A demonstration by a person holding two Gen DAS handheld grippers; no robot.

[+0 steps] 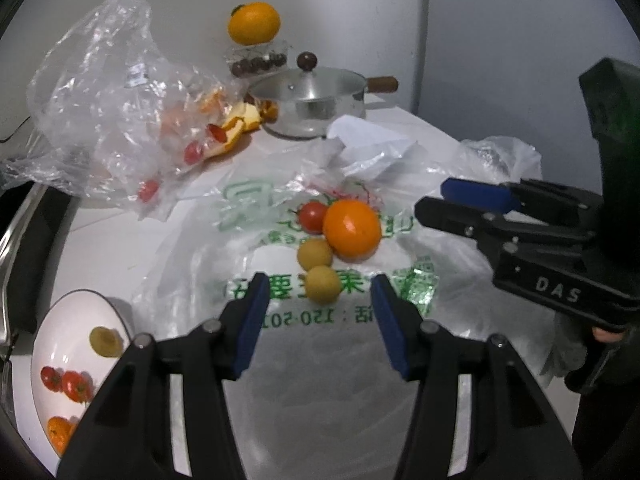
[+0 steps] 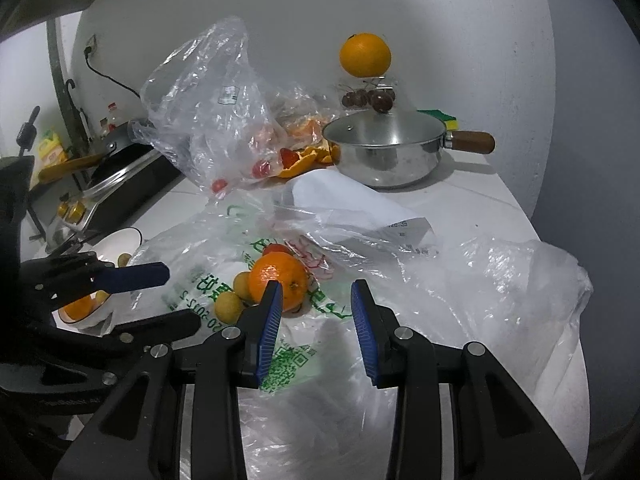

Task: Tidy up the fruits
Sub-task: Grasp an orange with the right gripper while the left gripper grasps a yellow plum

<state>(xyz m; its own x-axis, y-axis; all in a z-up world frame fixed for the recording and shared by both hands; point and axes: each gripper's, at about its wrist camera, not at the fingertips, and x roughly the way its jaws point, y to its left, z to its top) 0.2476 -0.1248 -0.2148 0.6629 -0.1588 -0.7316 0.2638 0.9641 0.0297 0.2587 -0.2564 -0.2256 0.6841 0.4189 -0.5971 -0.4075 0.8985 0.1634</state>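
An orange (image 1: 352,229) (image 2: 278,280), a red tomato (image 1: 313,216) and two small yellow fruits (image 1: 323,284) (image 1: 315,253) lie on a white printed plastic bag (image 1: 280,320). My left gripper (image 1: 320,300) is open and empty, with the nearer yellow fruit just ahead between its fingertips. My right gripper (image 2: 316,304) is open and empty just right of the orange; it shows in the left wrist view (image 1: 440,196). A white bowl (image 1: 52,320) at the left holds a yellow fruit (image 1: 105,341), tomatoes (image 1: 66,382) and an orange (image 1: 60,432).
A steel pot (image 1: 308,108) with lid stands at the back. A clear bag (image 1: 104,108) with tomatoes and orange peel (image 1: 240,124) lies back left. An orange (image 1: 253,23) sits on a clear box of cherries (image 1: 256,62). A stove (image 2: 120,168) is at the left. A receipt (image 2: 360,204) lies on the bags.
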